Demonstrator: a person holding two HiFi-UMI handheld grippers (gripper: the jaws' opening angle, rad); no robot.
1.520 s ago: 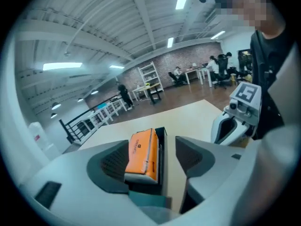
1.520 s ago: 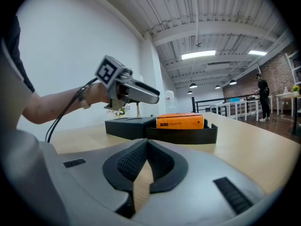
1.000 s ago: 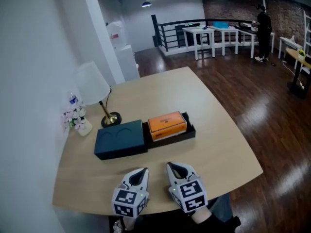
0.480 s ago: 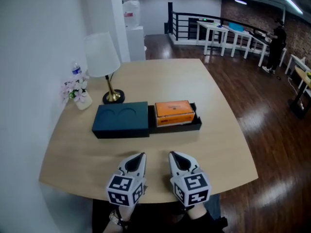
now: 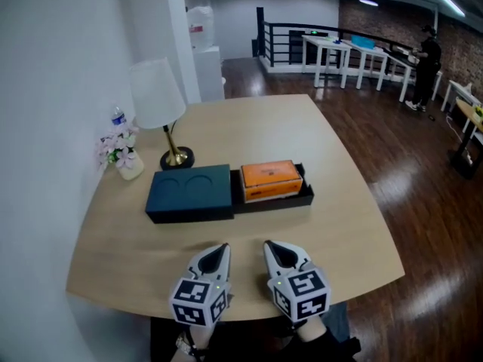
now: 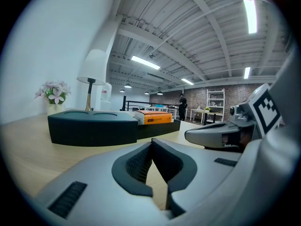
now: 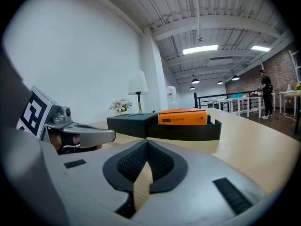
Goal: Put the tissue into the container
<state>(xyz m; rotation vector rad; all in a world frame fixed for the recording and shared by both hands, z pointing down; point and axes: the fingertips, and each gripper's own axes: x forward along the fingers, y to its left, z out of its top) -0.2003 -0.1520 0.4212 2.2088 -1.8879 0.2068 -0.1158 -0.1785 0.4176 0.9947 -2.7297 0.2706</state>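
Observation:
An orange tissue pack (image 5: 270,180) lies in the open right part of a long black container (image 5: 305,199) in the middle of the round wooden table. The container's dark lid (image 5: 190,192) covers its left part. The same tissue pack (image 6: 154,117) (image 7: 183,117) and the lid (image 6: 89,124) (image 7: 129,121) show ahead in both gripper views. My left gripper (image 5: 220,252) (image 6: 150,147) and right gripper (image 5: 271,249) (image 7: 146,146) sit side by side at the table's near edge. Both are shut and empty, well short of the container.
A white-shaded lamp (image 5: 158,96) on a brass base stands behind the lid. A small vase of flowers (image 5: 121,154) and a water bottle (image 5: 118,119) sit at the table's left rim by the wall. A person (image 5: 428,62) stands by white tables far off.
The head view has shifted and settled a little: the table and container sit slightly lower and more centred than a second ago. Both grippers stay shut, side by side.

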